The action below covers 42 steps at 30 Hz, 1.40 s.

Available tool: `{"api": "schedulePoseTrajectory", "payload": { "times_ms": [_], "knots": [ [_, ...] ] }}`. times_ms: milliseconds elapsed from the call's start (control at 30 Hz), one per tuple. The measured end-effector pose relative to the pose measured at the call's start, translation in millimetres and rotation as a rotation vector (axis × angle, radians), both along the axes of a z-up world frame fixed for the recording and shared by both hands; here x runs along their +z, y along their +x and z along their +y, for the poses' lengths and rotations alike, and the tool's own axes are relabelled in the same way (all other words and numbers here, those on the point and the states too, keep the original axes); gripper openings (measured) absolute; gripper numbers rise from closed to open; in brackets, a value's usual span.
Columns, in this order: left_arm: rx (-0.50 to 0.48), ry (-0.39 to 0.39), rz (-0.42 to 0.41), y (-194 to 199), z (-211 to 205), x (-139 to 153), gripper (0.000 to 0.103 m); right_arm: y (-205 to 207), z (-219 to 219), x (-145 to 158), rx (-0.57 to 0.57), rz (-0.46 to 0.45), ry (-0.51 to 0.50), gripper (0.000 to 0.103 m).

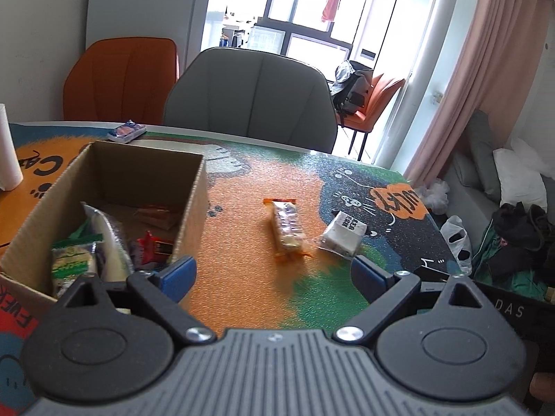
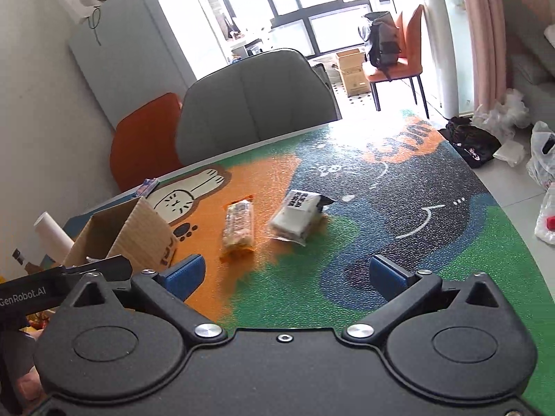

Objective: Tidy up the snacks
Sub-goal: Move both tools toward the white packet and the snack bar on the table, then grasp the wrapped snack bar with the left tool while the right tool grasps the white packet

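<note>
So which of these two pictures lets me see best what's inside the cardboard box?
The left wrist view: it looks down into the open cardboard box, showing several snack packets inside. The right wrist view shows only the box's outer wall at the left edge, contents hidden.

A: What lies ahead of the left gripper [image 1: 274,275]?

B: Its jaws stand wide apart with nothing between them, above the printed surface [image 1: 242,263]. Ahead lies a long snack bar [image 1: 287,228] in a clear wrapper with orange ends, and just right of it, apart from it, a white packet [image 1: 341,236].

A: And the cardboard box [image 1: 187,208]?

B: To the left, open-topped, with several wrapped snacks inside (a green-and-white packet [image 1: 71,265] and a red one [image 1: 152,244] among them). Beyond the box, near the far edge, sits a blue packet [image 1: 125,131]. A grey chair [image 1: 249,104] stands behind.
</note>
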<state>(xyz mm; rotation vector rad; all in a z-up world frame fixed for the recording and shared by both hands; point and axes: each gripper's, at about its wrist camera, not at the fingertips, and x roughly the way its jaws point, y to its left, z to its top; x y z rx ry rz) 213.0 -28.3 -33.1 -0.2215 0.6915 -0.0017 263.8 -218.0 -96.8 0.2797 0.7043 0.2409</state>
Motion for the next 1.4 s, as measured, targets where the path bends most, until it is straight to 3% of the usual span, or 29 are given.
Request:
{"api": "schedulePoseTrajectory", "payload": {
  "times_ms": [633,967,1233,1400],
  "knots": [
    [-0.027,-0.035,0.054,69.4,-17.5,-30.6,0.092,61.9,-15.9,-30.1,-0.029,0.075,0.074,0.103],
    [-0.019,-0.025,0.121,116.1,-16.6,-59.2,0.085,105.0,-7.5,-51.1,-0.023,0.134,0.086,0.095],
    [-0.011,-0.036,0.157,141.4,-14.5,-76.6,0.072,122.9,-4.0,-60.4,-0.027,0.157,0.072,0.092],
    [-0.001,-0.039,0.179,152.9,-15.3,-86.0,0.058,128.5,-5.9,-63.4,-0.04,0.169,0.056,0.089]
  ]
}}
